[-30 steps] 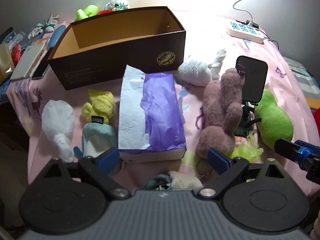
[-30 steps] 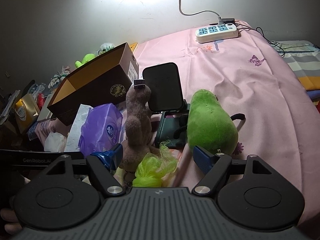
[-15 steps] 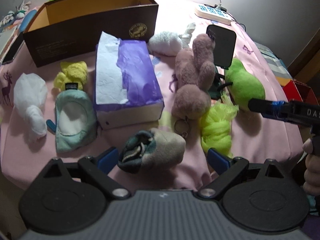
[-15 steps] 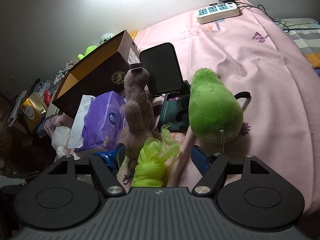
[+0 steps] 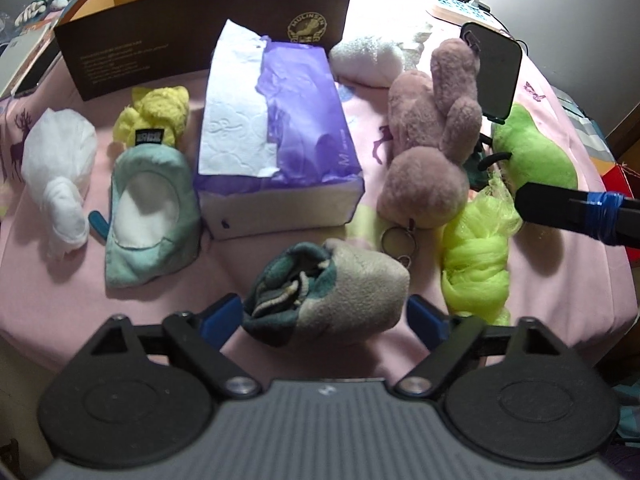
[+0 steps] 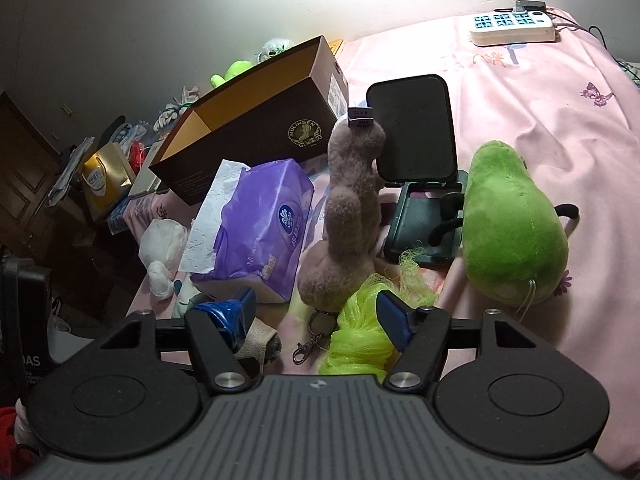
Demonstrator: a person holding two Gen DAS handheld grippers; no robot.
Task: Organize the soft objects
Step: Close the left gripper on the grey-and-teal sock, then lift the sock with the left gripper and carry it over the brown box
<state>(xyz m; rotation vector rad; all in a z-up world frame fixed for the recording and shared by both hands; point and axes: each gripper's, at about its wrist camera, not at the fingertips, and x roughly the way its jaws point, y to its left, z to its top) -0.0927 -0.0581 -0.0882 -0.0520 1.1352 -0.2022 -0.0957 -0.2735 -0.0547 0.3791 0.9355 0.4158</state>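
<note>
My left gripper [image 5: 324, 314] is open, its blue pads on either side of a rolled grey-and-green sock bundle [image 5: 332, 292] at the table's near edge. My right gripper [image 6: 316, 312] is open, low over a neon-yellow mesh pouf [image 6: 360, 332], which also shows in the left wrist view [image 5: 476, 256]. A pink plush rabbit [image 5: 432, 140] with a keyring lies beside it. A green plush avocado [image 6: 512, 224] lies right. An open brown cardboard box [image 5: 208, 36] stands at the back.
A purple tissue pack [image 5: 276, 140] lies mid-table. A teal slipper sock [image 5: 148, 204], yellow cloth [image 5: 156, 114], white bundle [image 5: 60, 164] and white plush [image 5: 368, 60] lie around. A black phone stand [image 6: 416, 168] and a power strip [image 6: 512, 26] are on the pink cloth.
My left gripper pulled back and dropped toward the near edge, so the sock bundle now sits between its pads. My right gripper moved forward and lower over the yellow pouf.
</note>
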